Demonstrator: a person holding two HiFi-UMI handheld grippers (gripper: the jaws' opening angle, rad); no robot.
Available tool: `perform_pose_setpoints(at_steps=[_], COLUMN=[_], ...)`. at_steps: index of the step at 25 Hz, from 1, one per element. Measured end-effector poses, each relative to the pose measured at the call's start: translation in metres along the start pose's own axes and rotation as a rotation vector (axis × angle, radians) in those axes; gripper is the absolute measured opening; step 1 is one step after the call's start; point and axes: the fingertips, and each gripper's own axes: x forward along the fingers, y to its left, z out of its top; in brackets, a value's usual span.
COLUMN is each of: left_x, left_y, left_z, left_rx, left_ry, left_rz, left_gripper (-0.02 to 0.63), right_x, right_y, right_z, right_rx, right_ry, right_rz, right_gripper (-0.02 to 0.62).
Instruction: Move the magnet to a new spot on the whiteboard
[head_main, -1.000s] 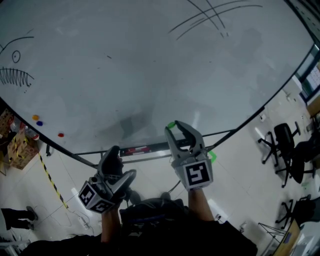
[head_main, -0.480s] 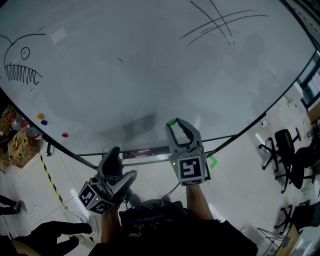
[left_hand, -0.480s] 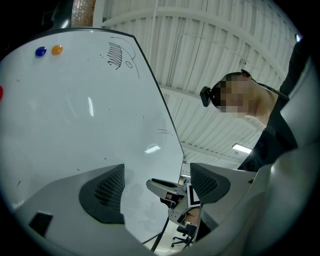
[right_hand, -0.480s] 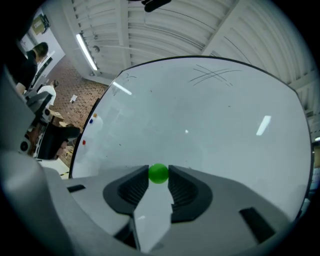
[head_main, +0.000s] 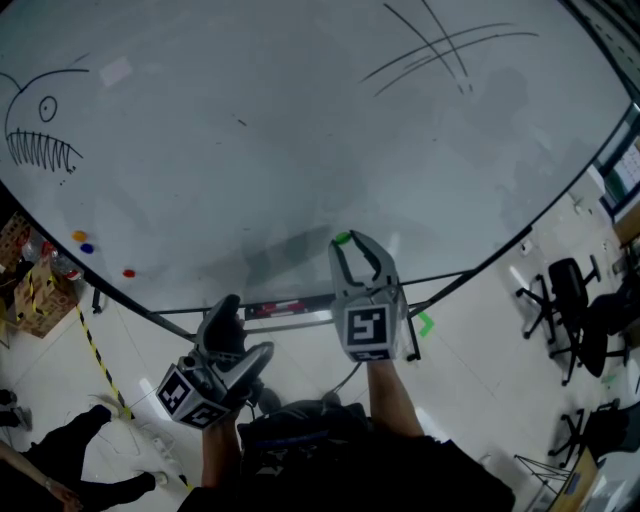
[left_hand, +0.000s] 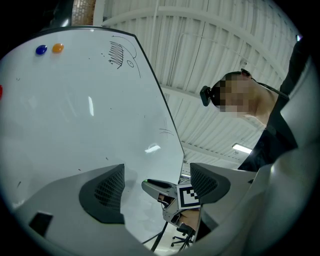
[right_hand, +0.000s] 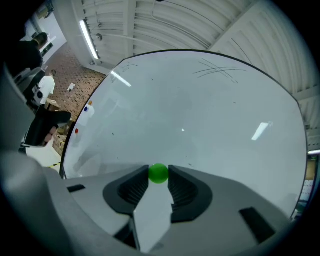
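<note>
Holding a small round green magnet (right_hand: 159, 173) in the right tool (head_main: 352, 243), clenched on it from both sides and gripping at the very tips only. Carried close before the lower part of the large white whiteboard (head_main: 300, 130), a little above its bottom edge. Touching the surface or just off it: cannot tell from either view.

Noting the left tool (head_main: 235, 335) low, below the board's edge, jaws spread wide and grasping nothing. Taking no part in the job.

Also logged on the board:
- An orange round magnet (head_main: 78, 236), a blue round magnet (head_main: 88, 247) and a red round magnet (head_main: 128, 272), grouped near the lower left edge and well apart from the green one.
- A toothy fish sketch in black marker (head_main: 40, 130) at far left.
- Crossed black marker strokes (head_main: 440, 45) at upper right.
- A broad bare stretch through the middle.

Judging the step as transport: magnet in the grip, not yet let go at a new spot.

Next move, by estimate:
- Picking a bare patch away from the drawings and the three other magnets.
- Bringing the magnet's face square to the board until seated.
- Spreading the jaws and backing straight off, to avoid dragging it sideways.

Given the shallow tip grip, slipping or twisting on contact looks possible; gentle approach advised.
</note>
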Motion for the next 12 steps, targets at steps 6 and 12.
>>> perform_pose_setpoints(at_steps=[6,12], left_x=[-0.002,-0.001], left_y=[0.003,0.006], left_z=[0.000,0.002], left_rx=[-0.028,-0.008], left_ry=[0.010,-0.011], left_rz=[0.020,0.006], left_gripper=[0.407,0.407], right_x=[0.010,0.019], right_y=[0.000,0.001], right_z=[-0.007,-0.007], right_rx=[-0.026,-0.031], right_ry=[0.024,-0.002], right_rz=[-0.017,-0.047], right_gripper=[0.152,0.152])
